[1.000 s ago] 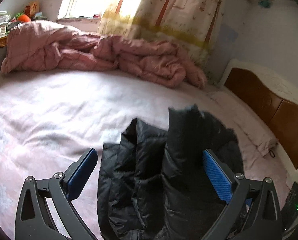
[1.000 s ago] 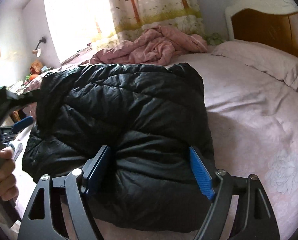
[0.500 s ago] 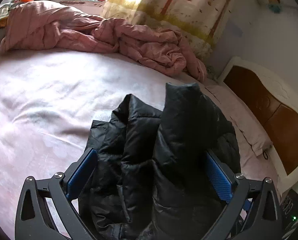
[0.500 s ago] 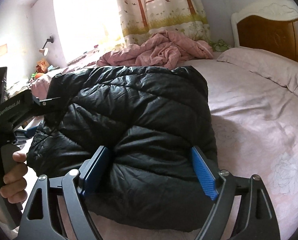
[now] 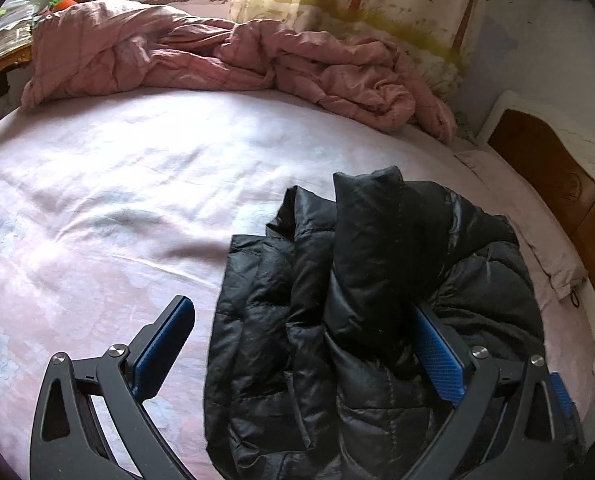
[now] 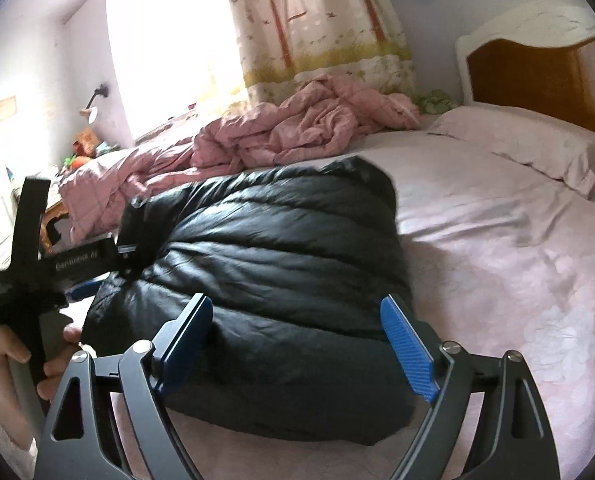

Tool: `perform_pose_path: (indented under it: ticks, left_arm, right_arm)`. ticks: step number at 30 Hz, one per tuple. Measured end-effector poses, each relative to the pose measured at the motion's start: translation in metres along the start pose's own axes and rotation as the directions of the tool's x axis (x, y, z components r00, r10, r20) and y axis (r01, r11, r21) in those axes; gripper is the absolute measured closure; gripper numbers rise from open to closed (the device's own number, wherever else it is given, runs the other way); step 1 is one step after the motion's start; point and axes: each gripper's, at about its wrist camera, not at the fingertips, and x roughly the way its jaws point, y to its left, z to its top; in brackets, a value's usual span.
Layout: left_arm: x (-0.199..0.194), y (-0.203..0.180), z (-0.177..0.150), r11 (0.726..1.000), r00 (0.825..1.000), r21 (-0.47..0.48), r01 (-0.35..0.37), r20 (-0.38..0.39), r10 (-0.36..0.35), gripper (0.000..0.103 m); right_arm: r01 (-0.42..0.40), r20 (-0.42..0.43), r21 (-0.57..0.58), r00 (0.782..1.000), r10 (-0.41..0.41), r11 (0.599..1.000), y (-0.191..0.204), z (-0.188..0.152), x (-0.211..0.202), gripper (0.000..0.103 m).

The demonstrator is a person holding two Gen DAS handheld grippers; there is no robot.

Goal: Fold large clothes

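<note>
Right wrist: jacket [image 6: 265,272] btwn opening jaws

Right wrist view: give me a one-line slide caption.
Folded black puffer jacket lying on the pink bed sheet, right gripper opening around its near edge, left gripper at its far side.

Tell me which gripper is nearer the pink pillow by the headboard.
Right. The right gripper straddles the black jacket on the side toward the pillow, jaws opening; the left gripper works the jacket's far side.
</note>
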Motion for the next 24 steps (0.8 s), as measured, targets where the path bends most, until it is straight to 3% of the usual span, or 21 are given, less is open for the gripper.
perform_pose_path:
  ticks: [4,8,14,16,20,24]
  left_arm:
    - [0.006,0.006,-0.003,0.999,0.999,0.021,-0.041,0.008,0.041,0.000]
    - [0.016,0.026,-0.007,0.997,0.999,-0.072,0.042,-0.031,-0.044,0.000]
    - [0.020,0.032,-0.011,0.993,0.997,-0.099,0.060,-0.038,-0.064,0.000]
    - [0.023,0.031,-0.013,0.995,0.997,-0.087,0.055,-0.049,-0.059,0.000]
    - [0.026,0.020,-0.013,0.999,0.999,0.040,-0.022,-0.046,0.024,0.000]
    - [0.029,0.019,-0.015,0.997,0.998,0.065,-0.049,-0.045,0.052,0.000]
  right_arm:
    - [0.042,0.019,0.027,0.999,-0.043,0.999,-0.011,0.003,-0.005,0.015]
    - [0.080,0.026,0.049,0.996,-0.081,0.996,-0.025,0.005,-0.005,0.014]
    - [0.106,0.045,0.014,0.993,-0.106,0.994,-0.029,0.015,-0.006,0.014]
    - [0.092,0.034,0.029,0.995,-0.093,0.995,-0.031,0.015,-0.003,0.014]
    - [0.077,-0.009,0.058,0.997,-0.076,0.995,-0.035,0.012,0.009,0.013]
    - [0.096,-0.017,0.046,0.995,-0.096,0.994,-0.034,0.011,0.013,0.012]
